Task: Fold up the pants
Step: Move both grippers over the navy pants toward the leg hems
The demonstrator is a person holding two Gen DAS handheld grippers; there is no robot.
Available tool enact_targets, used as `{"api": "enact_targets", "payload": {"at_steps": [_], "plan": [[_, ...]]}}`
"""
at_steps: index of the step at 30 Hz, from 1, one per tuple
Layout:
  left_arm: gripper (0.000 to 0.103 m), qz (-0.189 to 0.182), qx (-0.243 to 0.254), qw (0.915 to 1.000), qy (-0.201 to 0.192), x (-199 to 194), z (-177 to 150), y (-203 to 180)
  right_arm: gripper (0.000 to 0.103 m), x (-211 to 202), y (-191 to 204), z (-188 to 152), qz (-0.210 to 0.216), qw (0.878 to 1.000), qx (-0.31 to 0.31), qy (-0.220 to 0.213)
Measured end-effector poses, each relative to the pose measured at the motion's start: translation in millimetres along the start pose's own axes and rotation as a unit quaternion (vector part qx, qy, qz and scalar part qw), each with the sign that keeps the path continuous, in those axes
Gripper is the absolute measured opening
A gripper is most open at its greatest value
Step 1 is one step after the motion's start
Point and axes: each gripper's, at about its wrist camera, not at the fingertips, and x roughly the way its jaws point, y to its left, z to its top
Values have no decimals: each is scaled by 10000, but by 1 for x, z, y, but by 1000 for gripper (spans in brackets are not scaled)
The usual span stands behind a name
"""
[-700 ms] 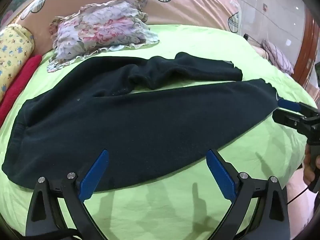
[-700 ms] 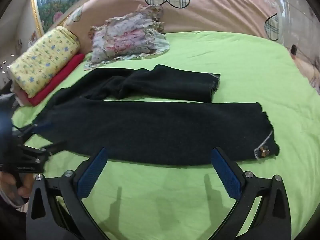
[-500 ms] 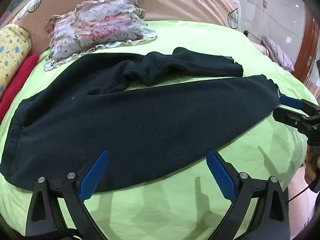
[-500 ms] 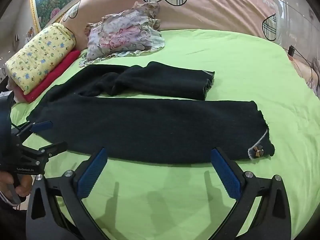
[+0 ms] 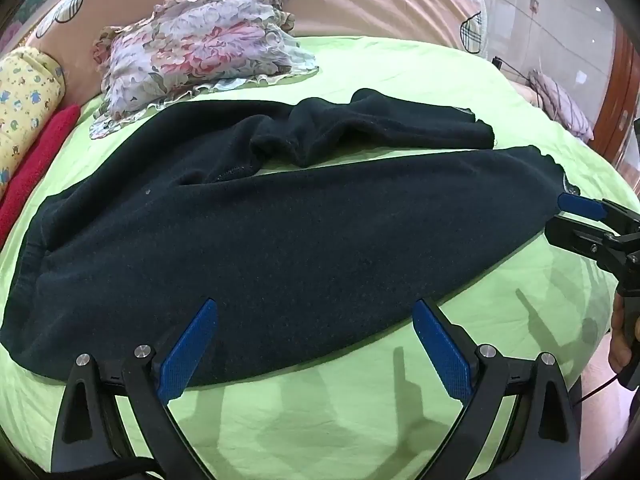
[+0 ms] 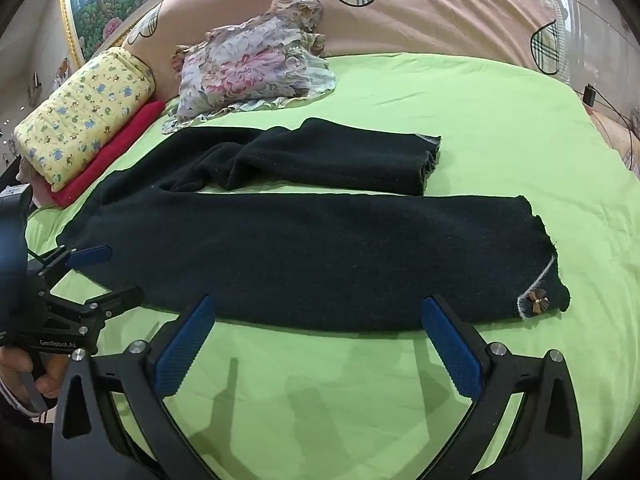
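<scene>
Green bedding (image 6: 460, 120) is covering a wide bed, and the dark pants (image 6: 320, 256) are lying spread across the middle of it, waist toward the left gripper's side and hems toward the right gripper's side. One leg is lying long and fairly flat near the grippers, while the far leg is sitting bunched and twisted near the crotch, ending shorter. The left gripper (image 5: 316, 344) is hovering over the near edge of the pants with its fingers spread wide apart, gripping nothing; the right gripper (image 6: 320, 334) is likewise hanging with fingers wide apart just short of the near leg's edge, holding nothing. Several things are looking risky from here: the thick fabric may be letting a pinch catch only the top layer, so the leg would be peeling open instead of lifting whole; the rumpled far leg may be carrying its creases into any fold laid over it; and the soft mattress may be giving under a downward press, dragging sheet into the grip along with the cloth. A small decoration (image 6: 536, 302) at the near hem could be snagging a fingertip. A floral cushion (image 6: 252, 68), a yellow bolster (image 6: 84, 112) and a red cloth (image 6: 116, 152) are resting beyond the pants. No containers are showing in either view.
</scene>
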Motion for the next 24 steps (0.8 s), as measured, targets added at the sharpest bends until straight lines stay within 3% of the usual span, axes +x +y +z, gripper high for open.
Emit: {"api": "enact_targets", "payload": {"at_steps": [24], "plan": [[98, -98, -58, 9999, 63, 6, -3, 5, 103, 4, 1, 2, 173, 9998, 81, 20]]}}
